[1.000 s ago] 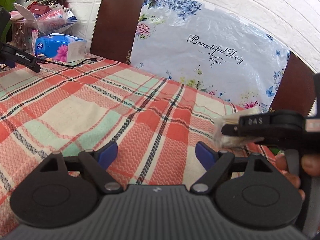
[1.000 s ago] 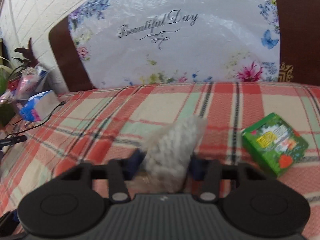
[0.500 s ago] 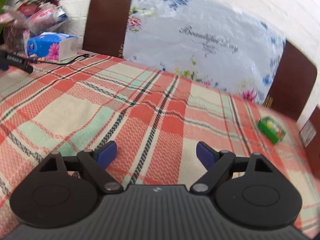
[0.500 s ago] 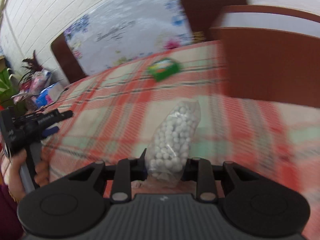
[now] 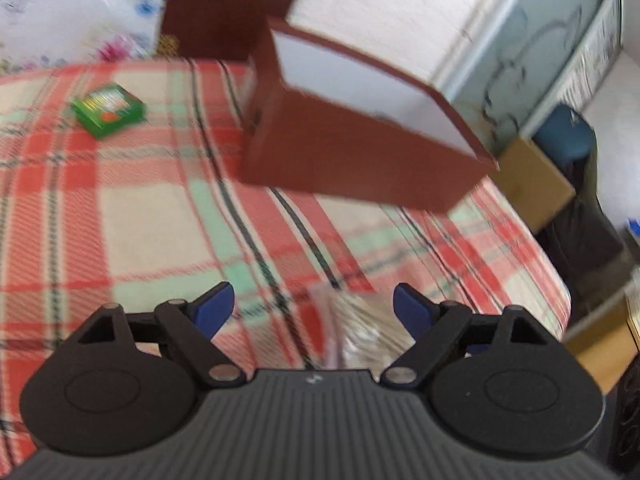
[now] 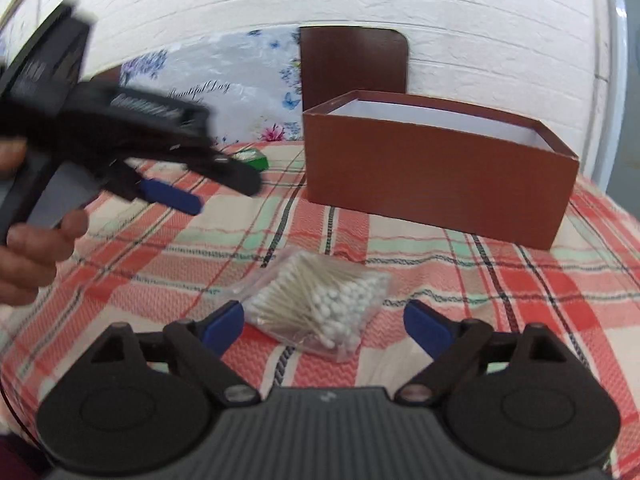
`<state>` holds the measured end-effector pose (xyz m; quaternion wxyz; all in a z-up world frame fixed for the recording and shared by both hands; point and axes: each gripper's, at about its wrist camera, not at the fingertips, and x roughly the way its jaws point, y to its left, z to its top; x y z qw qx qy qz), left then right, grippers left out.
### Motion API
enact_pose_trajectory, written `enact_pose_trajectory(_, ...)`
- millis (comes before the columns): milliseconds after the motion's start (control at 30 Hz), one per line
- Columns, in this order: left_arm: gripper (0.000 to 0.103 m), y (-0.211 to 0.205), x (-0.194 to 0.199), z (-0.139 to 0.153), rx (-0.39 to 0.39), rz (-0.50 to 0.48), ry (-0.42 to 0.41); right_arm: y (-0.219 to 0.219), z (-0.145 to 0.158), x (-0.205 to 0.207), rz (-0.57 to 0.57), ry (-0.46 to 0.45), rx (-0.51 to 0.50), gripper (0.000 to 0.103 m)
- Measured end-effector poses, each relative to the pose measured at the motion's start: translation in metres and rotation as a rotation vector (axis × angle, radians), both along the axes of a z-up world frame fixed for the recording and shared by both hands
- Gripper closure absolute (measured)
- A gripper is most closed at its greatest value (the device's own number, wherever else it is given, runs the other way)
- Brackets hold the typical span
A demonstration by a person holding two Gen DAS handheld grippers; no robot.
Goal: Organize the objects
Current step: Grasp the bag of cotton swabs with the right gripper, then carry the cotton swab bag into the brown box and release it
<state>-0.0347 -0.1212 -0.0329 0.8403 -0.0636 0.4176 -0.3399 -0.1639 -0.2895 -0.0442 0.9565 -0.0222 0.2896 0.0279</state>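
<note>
Fingers of the right gripper (image 6: pixel 323 322) are standing spread, empty, bracketing the bag of cotton swabs (image 6: pixel 320 304) lying at 12 o'clock on the plaid tablecloth (image 6: pixel 500 280), long axis running 10-to-4, crinkly clear plastic. Left gripper (image 5: pixel 314 308) is also gaping, hovering blurred. Brown cardboard box (image 6: pixel 436 172) is sitting open-topped, rigid, toward 1 o'clock beyond the bag.

white brick wall (image 6: pixel 460 20), brown chair (image 6: pixel 354 62)
</note>
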Motion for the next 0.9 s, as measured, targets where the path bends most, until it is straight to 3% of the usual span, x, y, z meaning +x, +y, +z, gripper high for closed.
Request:
enact_pose_trajectory(100,0.013,-0.014,0.001,-0.020,0.013,-0.046,0.099,0.000,-0.008,0.004,0.007,0.015,0.003,0.013)
enact_pose_trajectory(167,0.013,-0.021,-0.005,-0.025,0.039,-0.054,0.058,-0.003,-0.009,0.008,0.011,0.015,0.013,0.014)
enact_pose_trajectory(200,0.021,-0.026,-0.009,-0.024,0.059,-0.073,0.029,-0.004,-0.010,0.013,0.021,0.022,0.026,0.016)
enact_pose_trajectory(233,0.046,-0.032,-0.012,-0.024,0.062,-0.106,0.021,-0.005,-0.011,0.017,0.037,0.036,0.042,0.029)
enact_pose_trajectory(267,0.051,-0.036,-0.011,-0.022,0.045,-0.134,0.043,-0.004,-0.011,0.022,0.044,0.042,0.043,0.034)
enact_pose_trajectory(300,0.051,-0.040,-0.009,-0.016,0.062,-0.113,0.034,-0.003,-0.010,0.026,0.034,0.044,0.032,0.043)
enact_pose_trajectory(400,0.052,-0.048,-0.003,0.010,0.072,-0.101,-0.048,-0.008,0.000,0.035,0.010,0.001,0.064,0.052)
enact_pose_trajectory(567,0.052,-0.069,0.018,0.073,-0.010,-0.088,-0.241,-0.018,0.042,0.049,-0.061,-0.247,0.010,0.053)
enact_pose_trajectory(667,0.048,-0.101,0.042,0.094,-0.018,-0.071,-0.339,-0.033,0.063,0.081,-0.120,-0.331,-0.017,0.051)
enact_pose_trajectory(733,0.032,-0.124,0.064,0.097,-0.007,-0.060,-0.381,-0.047,0.069,0.110,-0.156,-0.357,-0.011,0.042)
enact_pose_trajectory(767,0.032,-0.133,0.071,0.094,0.038,-0.033,-0.396,-0.053,0.066,0.128,-0.186,-0.349,-0.042,0.027)
enact_pose_trajectory(800,0.034,-0.139,0.076,0.091,0.096,0.014,-0.401,-0.057,0.061,0.142,-0.237,-0.321,-0.086,0.023)
enact_pose_trajectory(833,0.034,-0.140,0.078,0.089,0.111,0.043,-0.398,-0.061,0.057,0.150,-0.286,-0.277,-0.108,0.030)
enact_pose_trajectory(900,0.033,-0.124,0.071,0.085,0.042,0.051,-0.401,-0.074,0.051,0.138,-0.293,-0.287,-0.001,0.034)
